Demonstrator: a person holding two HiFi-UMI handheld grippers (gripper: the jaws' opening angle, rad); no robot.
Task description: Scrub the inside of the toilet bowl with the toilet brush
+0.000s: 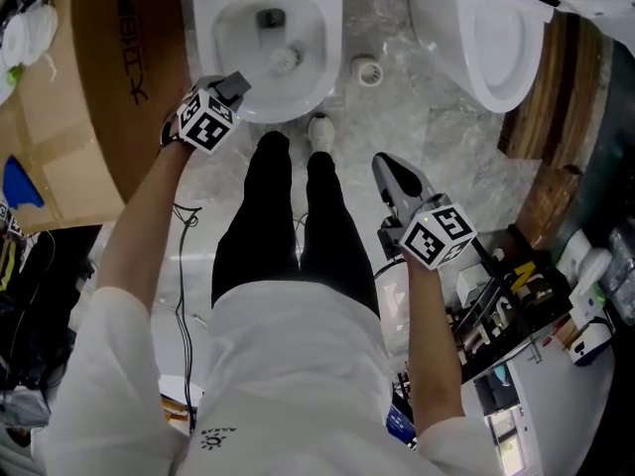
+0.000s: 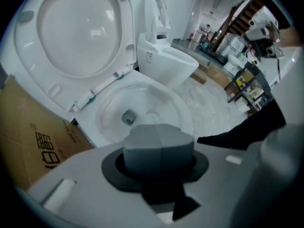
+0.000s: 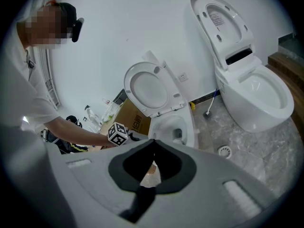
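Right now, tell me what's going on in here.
A person stands facing an open toilet bowl, a hand-held gripper in each hand. The left hand-held gripper hovers over the bowl's near rim, and the right hand-held gripper is held back beside the person's leg. Both have their jaws together on nothing. What looks like the toilet brush leans at the wall beside a second toilet, so no scrubbing is under way.

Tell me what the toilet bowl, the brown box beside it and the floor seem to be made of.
Toilet bowl: likely white glazed ceramic, by its glossy highlights. Box: matte brown cardboard, with folds and printed characters. Floor: grey veined stone or stone-look tile; cannot tell which.
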